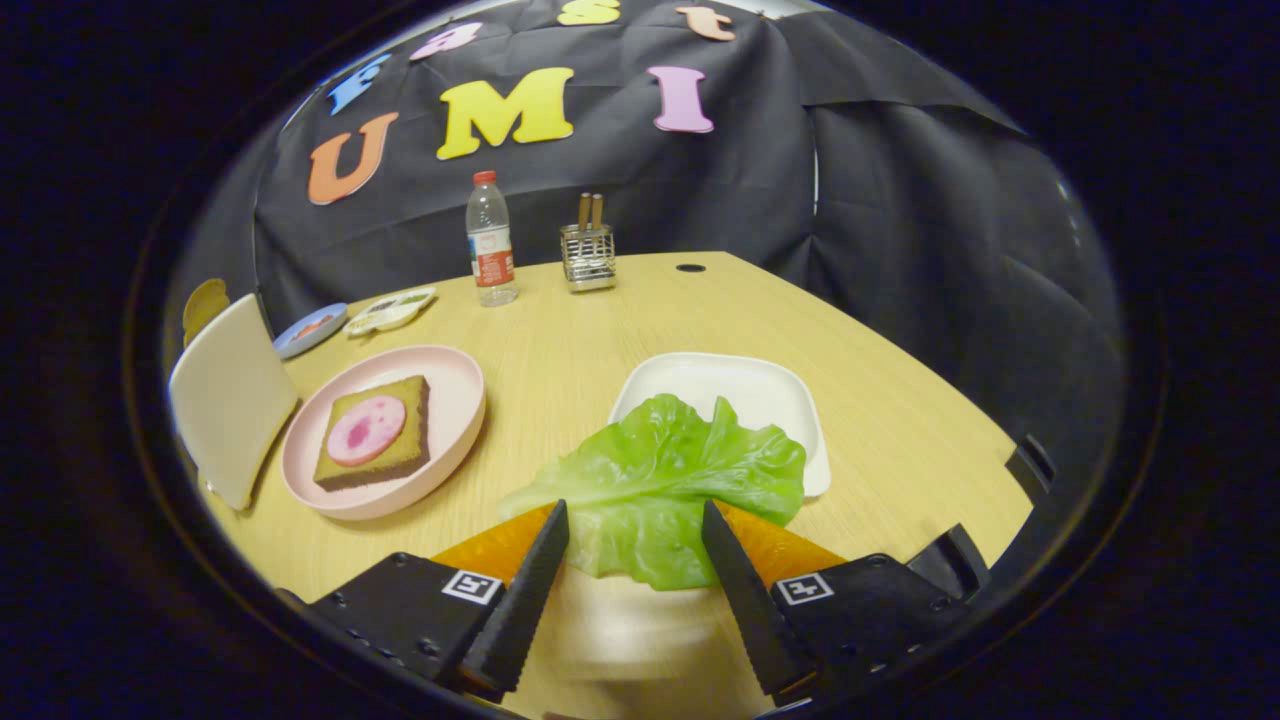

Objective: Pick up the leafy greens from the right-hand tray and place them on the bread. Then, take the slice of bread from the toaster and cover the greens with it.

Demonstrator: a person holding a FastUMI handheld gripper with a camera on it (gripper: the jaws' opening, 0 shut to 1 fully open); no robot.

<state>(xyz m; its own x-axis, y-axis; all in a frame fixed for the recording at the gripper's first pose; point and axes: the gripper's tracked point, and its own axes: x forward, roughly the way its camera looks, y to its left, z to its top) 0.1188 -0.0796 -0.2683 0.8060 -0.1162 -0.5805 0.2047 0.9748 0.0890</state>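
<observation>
Legible text: none. Water bottle [491,240], upper centre of frame: red-and-white label, print too small to read. Tool [635,520] finger mounts: two square black-and-white coded markers, no characters.

Bare table [560,360] lies between the leaf-holding gripper [634,520] and pink plate [455,420].

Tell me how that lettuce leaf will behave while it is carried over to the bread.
The lettuce leaf is probably floppy: its edges spread and droop past the gripper fingers. It looks thin and light, so it may flutter or slip. It likely tears if squeezed hard.
</observation>
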